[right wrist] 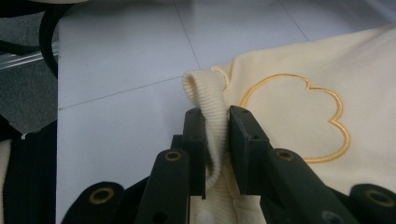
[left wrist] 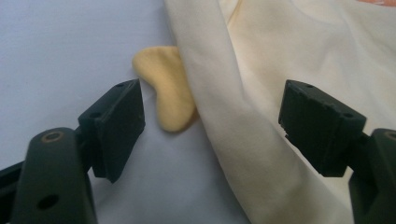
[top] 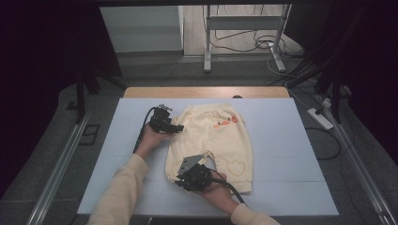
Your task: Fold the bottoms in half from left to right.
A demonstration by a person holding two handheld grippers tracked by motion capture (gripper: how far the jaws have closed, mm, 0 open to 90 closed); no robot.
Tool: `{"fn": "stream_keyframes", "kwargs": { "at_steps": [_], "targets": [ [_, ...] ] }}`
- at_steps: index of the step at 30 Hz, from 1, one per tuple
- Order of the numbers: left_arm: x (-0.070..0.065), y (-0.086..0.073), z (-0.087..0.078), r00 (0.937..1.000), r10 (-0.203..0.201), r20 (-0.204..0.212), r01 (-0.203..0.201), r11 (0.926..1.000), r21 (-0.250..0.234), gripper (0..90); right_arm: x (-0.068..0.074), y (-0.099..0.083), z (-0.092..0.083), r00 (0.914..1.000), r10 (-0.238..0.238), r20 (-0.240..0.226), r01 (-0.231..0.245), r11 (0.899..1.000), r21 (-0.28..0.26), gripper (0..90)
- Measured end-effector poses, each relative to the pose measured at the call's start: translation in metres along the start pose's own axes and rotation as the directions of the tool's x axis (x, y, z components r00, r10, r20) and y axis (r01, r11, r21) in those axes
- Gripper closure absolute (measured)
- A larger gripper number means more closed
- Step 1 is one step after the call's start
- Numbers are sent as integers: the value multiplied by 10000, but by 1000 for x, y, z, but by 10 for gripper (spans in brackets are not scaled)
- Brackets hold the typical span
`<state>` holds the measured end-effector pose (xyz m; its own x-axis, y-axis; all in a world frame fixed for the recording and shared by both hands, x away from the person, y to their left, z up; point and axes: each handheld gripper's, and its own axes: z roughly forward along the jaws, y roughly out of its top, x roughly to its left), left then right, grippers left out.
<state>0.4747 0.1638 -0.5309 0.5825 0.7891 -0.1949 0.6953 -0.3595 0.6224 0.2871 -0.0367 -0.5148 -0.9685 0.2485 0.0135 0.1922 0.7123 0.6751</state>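
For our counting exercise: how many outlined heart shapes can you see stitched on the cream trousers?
2: one heart on the leg at the right, one heart on the other leg beside the right claw. Others may be hidden underneath.

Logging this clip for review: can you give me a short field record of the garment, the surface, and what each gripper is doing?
garment: pale yellow shorts, lying flat, waistband at the far end
decoration: orange patches near the waistband; heart outlines on the legs
surface: white mat on a wooden table
left gripper: jaws apart, at the shorts' left edge near the waistband, fabric between the jaws but not pinched
right gripper: clamped on the ribbed cuff of the left leg
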Motion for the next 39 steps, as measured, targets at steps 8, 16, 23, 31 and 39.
{"fn": "stream_keyframes", "kwargs": {
  "at_steps": [8,16,23,31,39],
  "targets": [
    [0,-1,3,10000,56,67,-57,9997,222,262,0,0,0,9999,-88,54,88,9999,62,762],
    [-7,0,4,9973,331,662,-349,9990,267,630,1,0,0,9999,-101,81,100,9999,122,762],
    [-12,2,4,9924,459,1145,-505,9980,377,791,2,0,1,9999,-134,80,132,9998,153,763],
    [-15,5,-4,9891,533,1375,-560,9983,162,804,2,2,-2,9999,-167,40,167,9999,-29,767],
    [-15,6,-8,9869,484,1537,-487,9988,-16,805,1,3,-3,9999,-154,-41,154,9999,27,781]
  ]
}}
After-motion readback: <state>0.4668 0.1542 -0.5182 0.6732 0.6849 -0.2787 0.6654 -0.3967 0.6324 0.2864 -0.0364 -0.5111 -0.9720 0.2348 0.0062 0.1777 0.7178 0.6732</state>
